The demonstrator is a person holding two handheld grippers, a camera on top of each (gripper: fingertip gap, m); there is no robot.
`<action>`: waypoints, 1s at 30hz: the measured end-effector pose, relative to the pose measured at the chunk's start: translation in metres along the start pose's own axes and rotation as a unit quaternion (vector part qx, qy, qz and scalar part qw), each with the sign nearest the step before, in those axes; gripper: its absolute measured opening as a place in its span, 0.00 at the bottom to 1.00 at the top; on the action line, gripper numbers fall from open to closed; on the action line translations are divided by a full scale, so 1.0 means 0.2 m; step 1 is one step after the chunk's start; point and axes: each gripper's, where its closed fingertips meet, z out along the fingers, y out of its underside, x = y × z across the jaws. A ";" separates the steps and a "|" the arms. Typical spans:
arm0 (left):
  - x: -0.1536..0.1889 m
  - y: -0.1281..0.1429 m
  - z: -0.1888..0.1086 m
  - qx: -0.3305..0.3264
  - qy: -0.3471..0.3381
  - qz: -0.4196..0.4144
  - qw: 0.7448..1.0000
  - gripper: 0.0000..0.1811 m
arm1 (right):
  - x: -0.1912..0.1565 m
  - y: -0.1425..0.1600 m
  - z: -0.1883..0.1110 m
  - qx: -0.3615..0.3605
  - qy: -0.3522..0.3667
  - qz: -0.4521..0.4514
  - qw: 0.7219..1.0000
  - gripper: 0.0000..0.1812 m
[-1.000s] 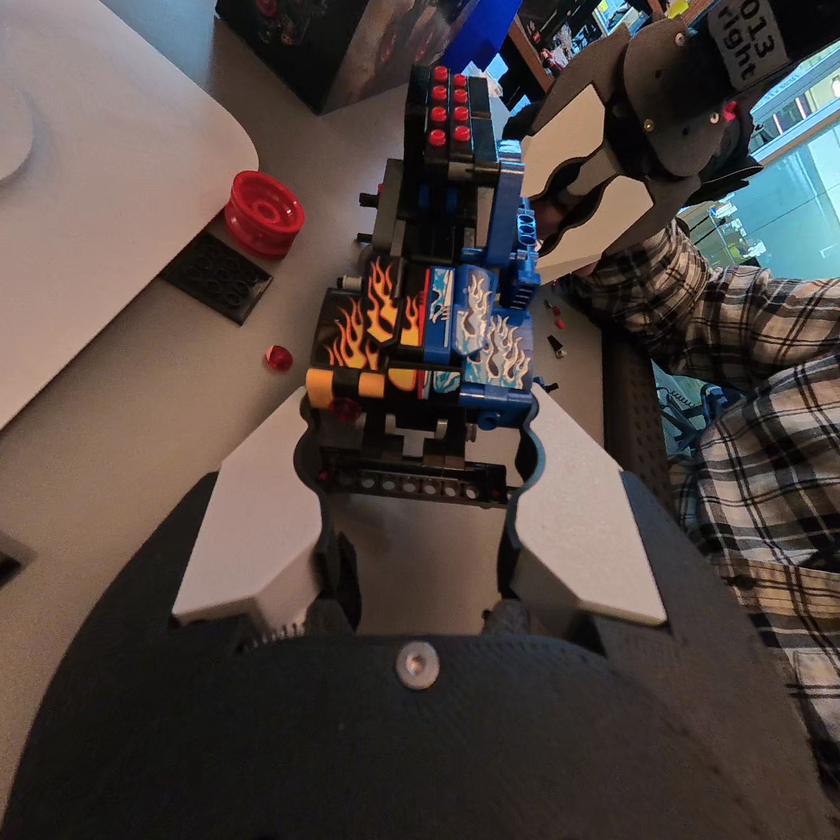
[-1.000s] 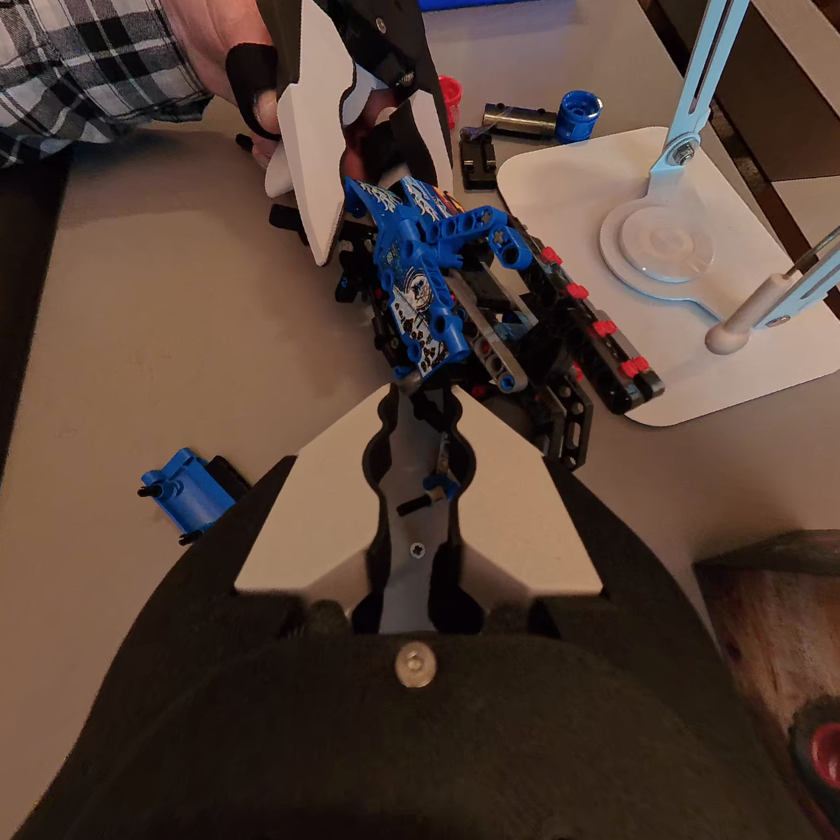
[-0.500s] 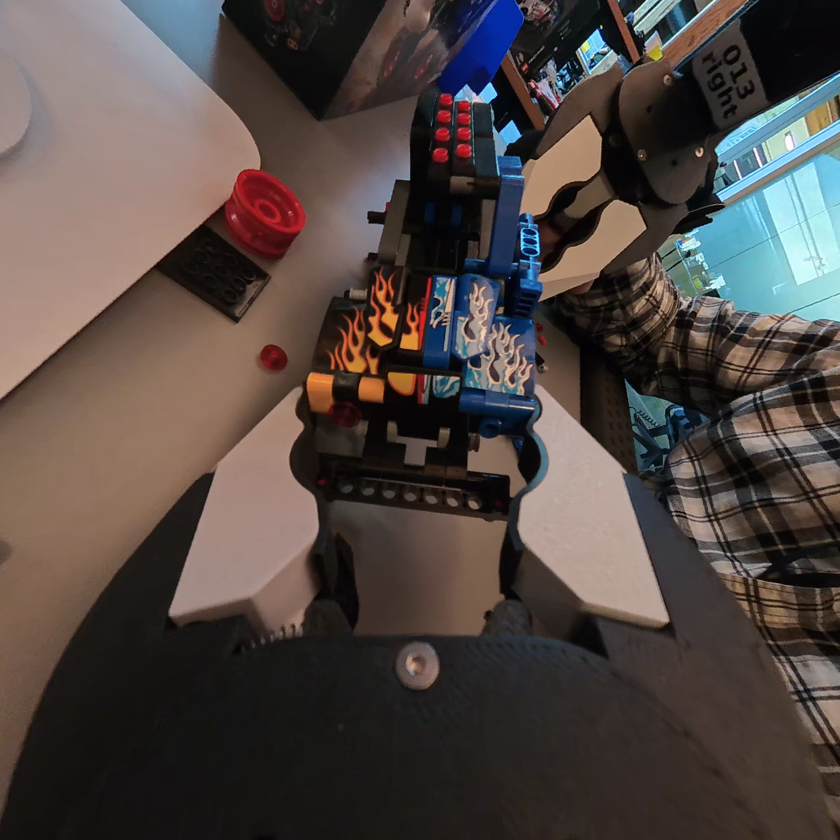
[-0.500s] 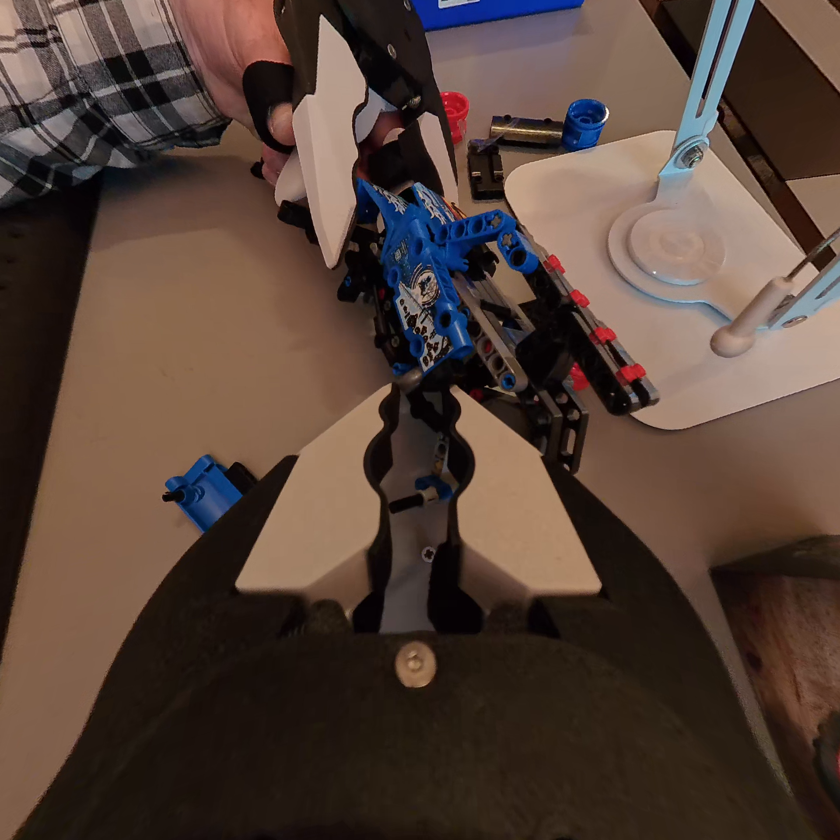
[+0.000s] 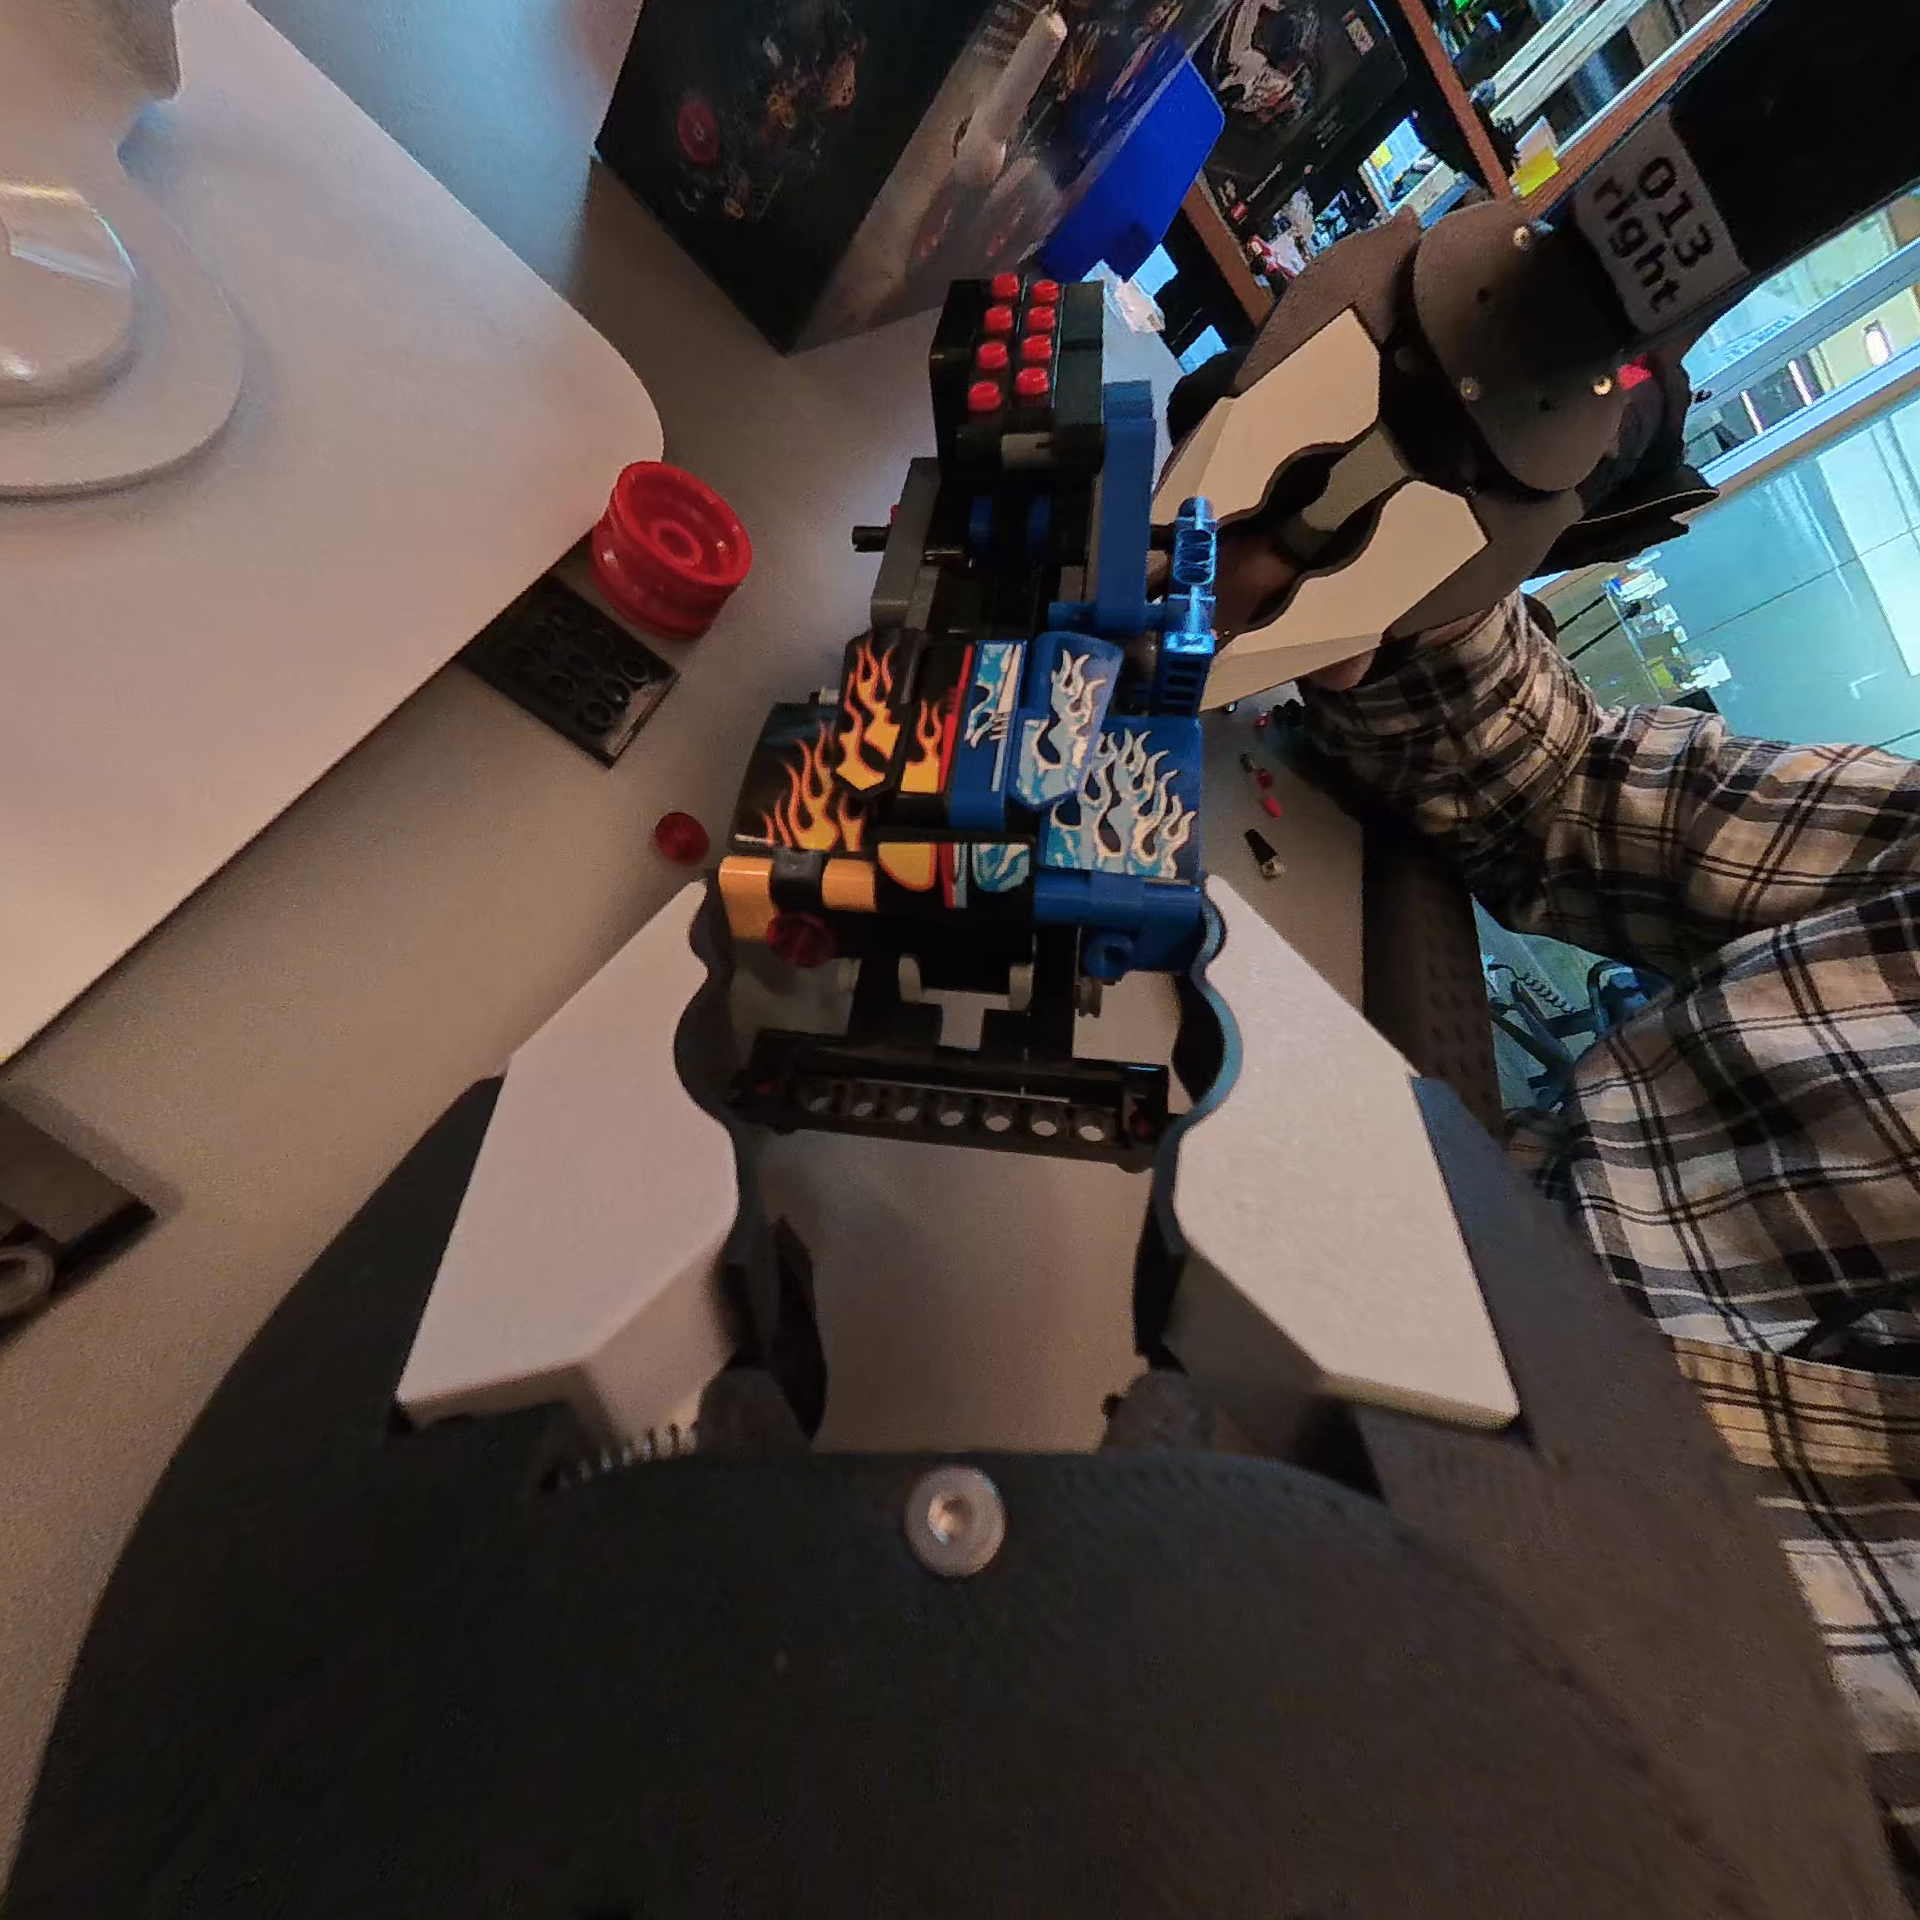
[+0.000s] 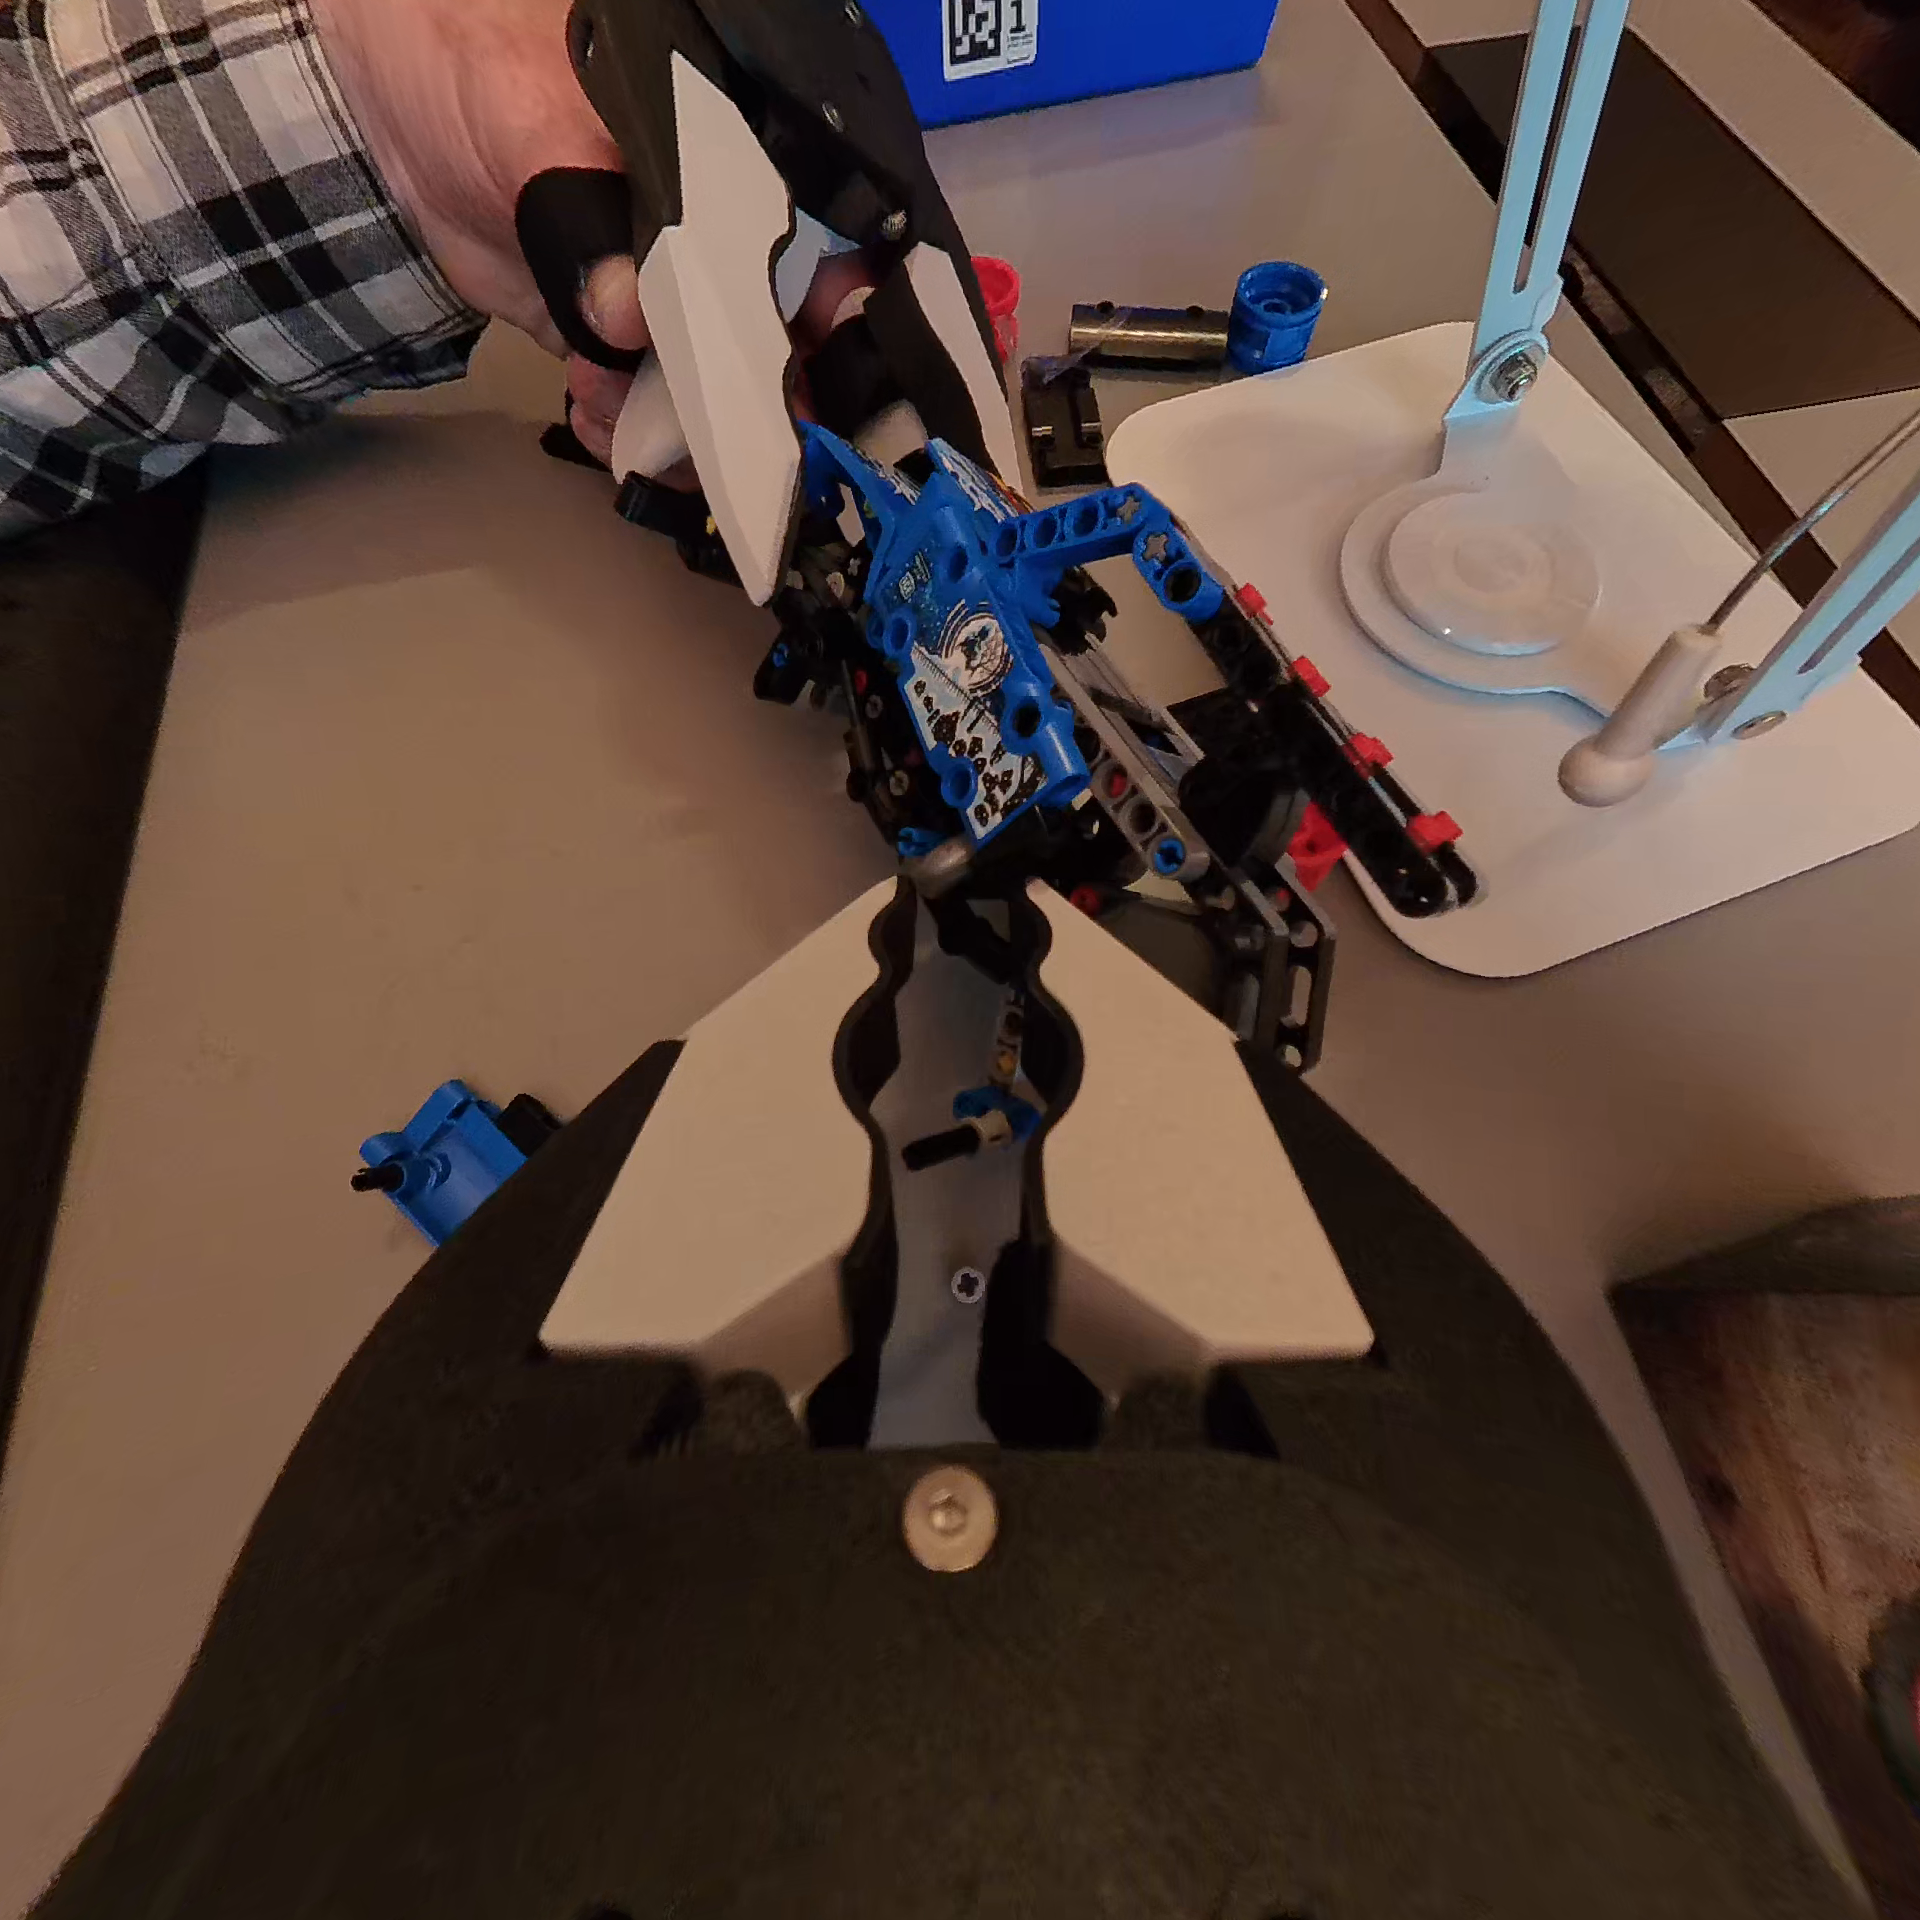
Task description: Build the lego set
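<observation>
The lego model (image 5: pixel 966 790) is a black and blue vehicle body with orange and white flame panels and red studs at its far end. My left gripper (image 5: pixel 956 935) is shut on its near end, one finger on each side, and holds it above the table. My right gripper (image 5: pixel 1190 582) comes in from the right, nearly closed on a part at the model's blue side. In the right wrist view the model (image 6: pixel 977 665) is tilted; my right gripper (image 6: pixel 966 904) pinches its dark lower part, and the left gripper (image 6: pixel 883 499) holds the far end.
A red wheel hub (image 5: pixel 670 545), a black plate (image 5: pixel 566 681) and a red stud (image 5: pixel 681 834) lie beside the white lamp base (image 5: pixel 312 540). A blue piece (image 6: pixel 442 1158), a small pin (image 6: pixel 971 1138), a blue hub (image 6: pixel 1278 312) and a blue bin (image 6: pixel 1081 42) are on the table. The gap from one gripper's tips to the other's is roughly 8 centimeters.
Both grippers and the model have shifted only slightly together. Neither hold has changed.
</observation>
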 end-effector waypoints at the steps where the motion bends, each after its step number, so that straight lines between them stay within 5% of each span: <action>1: 0.00 0.00 0.00 -0.001 -0.001 0.002 1.000 0.47 | 0.00 0.00 0.00 -0.003 0.002 -0.003 1.000 0.09; 11: 0.00 0.00 0.01 -0.002 -0.002 0.003 1.000 0.46 | 0.07 0.01 -0.12 -0.081 0.086 -0.115 0.986 0.08; 17: 0.01 0.01 0.02 -0.008 0.000 0.004 1.000 0.47 | 0.06 -0.16 -0.10 -0.041 0.185 -0.221 0.957 0.18; 22: 0.02 0.01 0.04 -0.015 0.005 0.007 1.000 0.47 | 0.04 -0.12 0.02 -0.063 0.197 -0.294 0.933 0.16; 30: 0.03 0.02 0.05 -0.020 0.012 0.007 1.000 0.47 | 0.04 -0.11 0.02 -0.082 0.200 -0.358 0.908 0.14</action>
